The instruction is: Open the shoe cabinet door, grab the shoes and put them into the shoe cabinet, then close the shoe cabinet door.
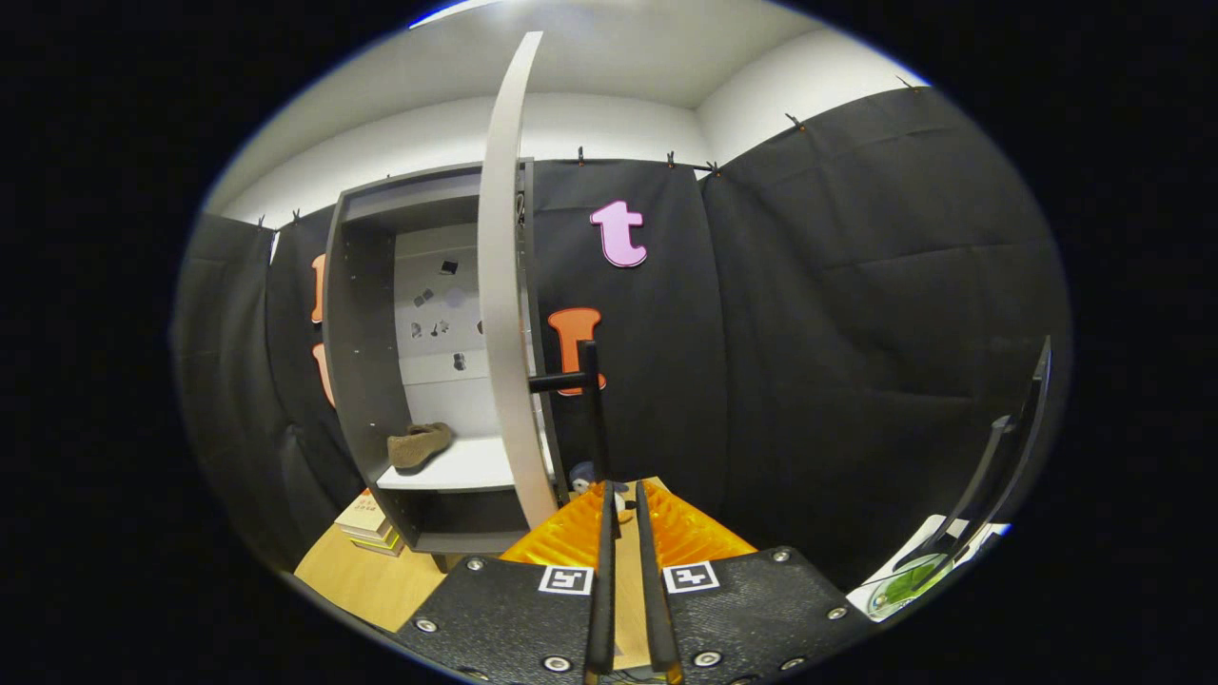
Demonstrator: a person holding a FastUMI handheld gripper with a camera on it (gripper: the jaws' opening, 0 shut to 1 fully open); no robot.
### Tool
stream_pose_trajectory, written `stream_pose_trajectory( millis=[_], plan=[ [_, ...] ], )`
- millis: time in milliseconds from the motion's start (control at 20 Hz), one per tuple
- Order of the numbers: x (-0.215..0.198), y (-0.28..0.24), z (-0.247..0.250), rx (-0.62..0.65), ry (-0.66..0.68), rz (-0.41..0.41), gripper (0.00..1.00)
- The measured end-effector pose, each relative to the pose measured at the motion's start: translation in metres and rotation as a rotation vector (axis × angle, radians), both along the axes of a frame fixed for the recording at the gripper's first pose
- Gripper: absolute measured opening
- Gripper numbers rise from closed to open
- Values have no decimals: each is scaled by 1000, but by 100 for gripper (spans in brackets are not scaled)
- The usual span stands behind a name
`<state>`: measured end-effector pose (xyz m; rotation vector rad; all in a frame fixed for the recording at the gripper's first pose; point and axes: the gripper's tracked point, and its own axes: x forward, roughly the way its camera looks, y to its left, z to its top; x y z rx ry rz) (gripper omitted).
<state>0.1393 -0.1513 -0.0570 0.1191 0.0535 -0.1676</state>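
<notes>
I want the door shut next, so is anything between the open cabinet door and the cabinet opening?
Nothing visible is. The shoe lies on the shelf inside the cabinet, clear of the open door. The gripper, fingers nearly together, is at the door handle; whether they press on it is unclear.

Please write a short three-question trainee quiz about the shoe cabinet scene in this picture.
1. True or false: the cabinet door stands open.
2. What lies on the white shelf? A) a shoe B) a book C) a cup
3. The door's black ____ stands just ahead of the gripper.

Key: 1 true. 2 A, the shoe. 3 handle; the fingers are nearly closed, pressing on nothing.
</notes>
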Motion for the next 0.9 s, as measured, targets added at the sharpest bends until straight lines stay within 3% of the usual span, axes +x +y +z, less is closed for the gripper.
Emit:
stream_pose_trajectory(
  millis=[400,900],
  plan=[
    [-19,22,-1,-9,13,6,13],
    [-49,121,-63,-33,130,91,17]
  ],
)
